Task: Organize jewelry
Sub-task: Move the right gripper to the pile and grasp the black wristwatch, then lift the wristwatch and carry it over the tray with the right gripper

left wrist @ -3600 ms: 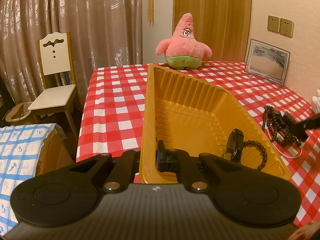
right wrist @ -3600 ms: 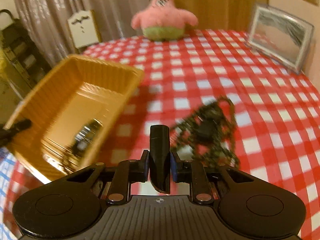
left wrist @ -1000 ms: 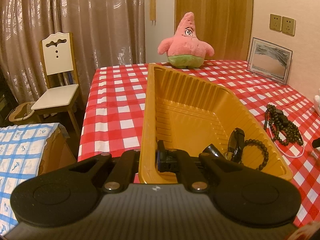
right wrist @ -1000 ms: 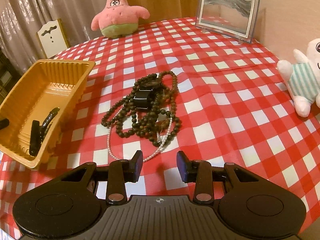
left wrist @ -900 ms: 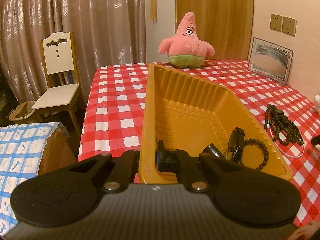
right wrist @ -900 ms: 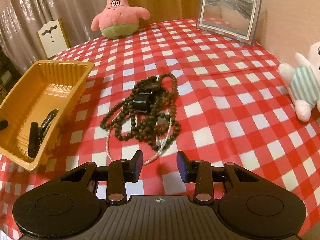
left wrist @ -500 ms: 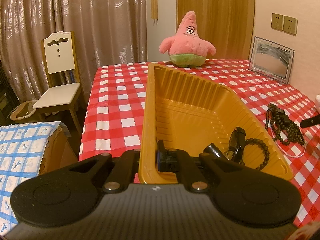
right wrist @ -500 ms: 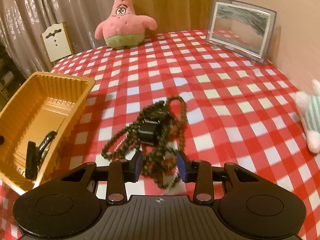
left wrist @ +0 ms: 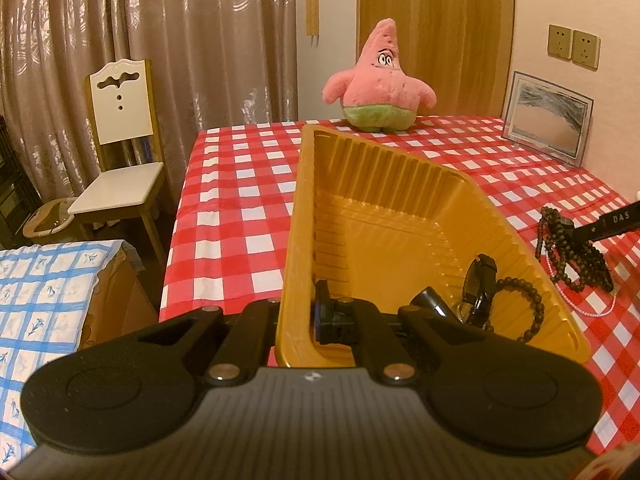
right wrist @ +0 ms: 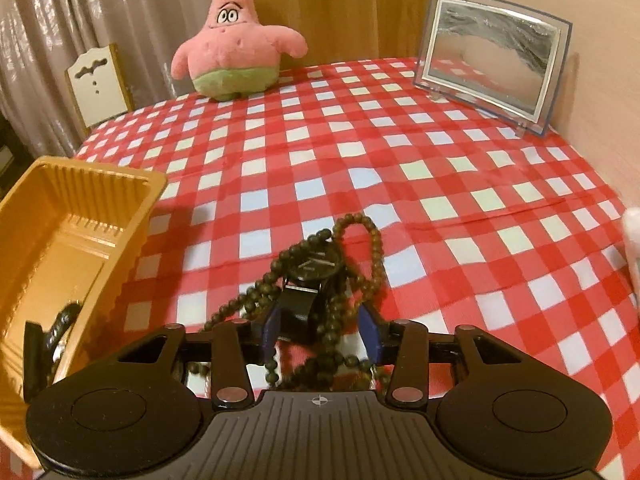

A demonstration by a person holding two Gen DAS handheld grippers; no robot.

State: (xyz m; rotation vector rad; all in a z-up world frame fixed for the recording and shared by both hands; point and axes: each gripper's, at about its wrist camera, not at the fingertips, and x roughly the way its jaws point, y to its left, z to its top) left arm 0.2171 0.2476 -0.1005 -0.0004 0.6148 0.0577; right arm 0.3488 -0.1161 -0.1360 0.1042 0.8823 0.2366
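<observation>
My left gripper is shut on the near wall of the yellow tray, which stands on the red checked tablecloth. In the tray lie a black watch, a dark bead bracelet and a small black piece. To the tray's right, a pile of dark bead necklaces lies with a black watch on top and a pale pearl strand beneath. My right gripper hangs over this pile. Its jaws are opening and straddle the watch strap and beads without pressing on them.
A pink starfish plush sits at the table's far edge and a framed picture leans on the right wall. A white plush pokes in at far right. Left of the table stand a chair and a blue checked cover.
My right gripper has moved forward, from short of the bead pile to over it, and its jaws have widened. The left gripper and tray have not moved.
</observation>
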